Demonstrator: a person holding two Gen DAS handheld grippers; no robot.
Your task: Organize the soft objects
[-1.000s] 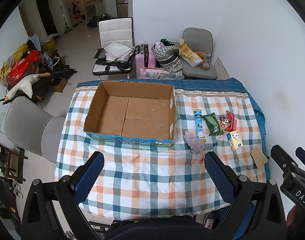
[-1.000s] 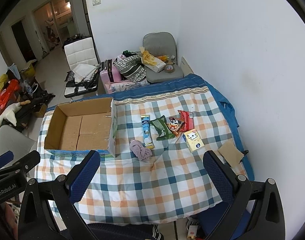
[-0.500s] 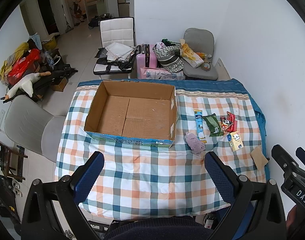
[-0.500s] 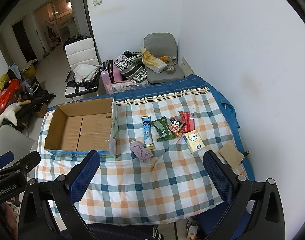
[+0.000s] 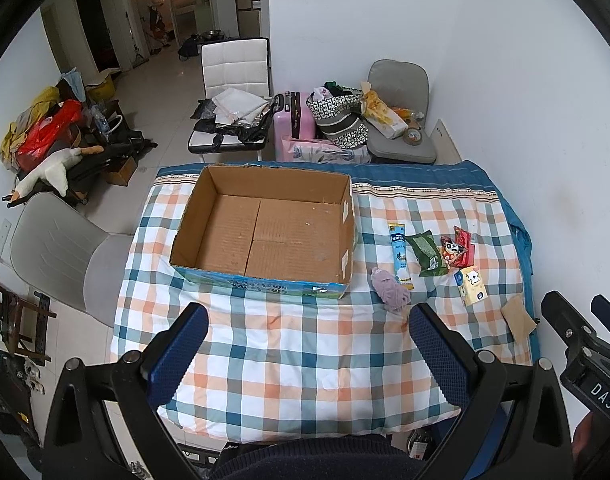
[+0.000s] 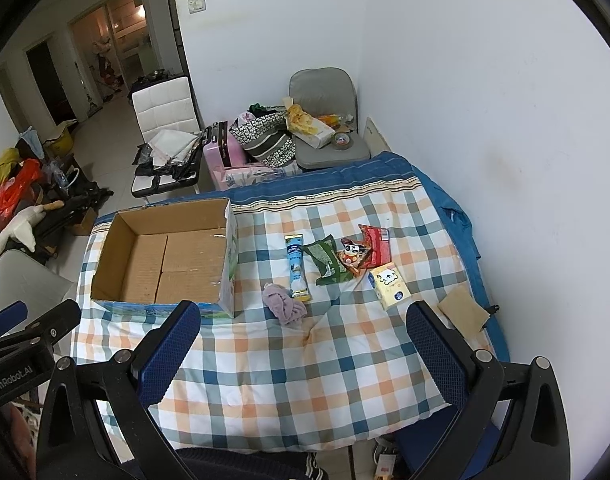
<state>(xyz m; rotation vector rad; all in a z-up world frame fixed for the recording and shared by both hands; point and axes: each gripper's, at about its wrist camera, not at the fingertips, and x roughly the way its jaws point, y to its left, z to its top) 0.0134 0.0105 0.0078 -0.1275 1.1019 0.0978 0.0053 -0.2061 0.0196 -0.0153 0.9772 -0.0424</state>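
The open brown cardboard box (image 5: 265, 232) with a blue printed front sat on the left half of the orange, teal and white checked quilt (image 5: 305, 360), its flaps out of the way and its floor bare, which suited it as the place meant to receive the soft things. The items themselves lay in a loose cluster just to the right of the box, all within easy reach of either arm: a crumpled mauve cloth scrunchie (image 6: 284, 304) nearest the box corner, a long pale-blue sachet (image 6: 296, 268) touching it, then a green foil snack packet (image 6: 327, 264), a red and orange cartoon snack wrapper (image 6: 365, 250) and a small yellow tissue pack (image 6: 389, 286). A flat tan cardboard scrap (image 6: 463, 312) lay apart, near the quilt's right edge.

The left gripper (image 5: 305, 344) hung over the near edge of the quilt with its blue-padded fingers (image 5: 177, 354) spread wide and nothing between them. The right gripper (image 6: 301, 340) was likewise parted and unladen, held back from the cluster. Both seemed poised high so that the whole layout stayed in view before a first pick, judging by their distance from the items. The scrunchie looked the likeliest start, being closest and easily squeezed.
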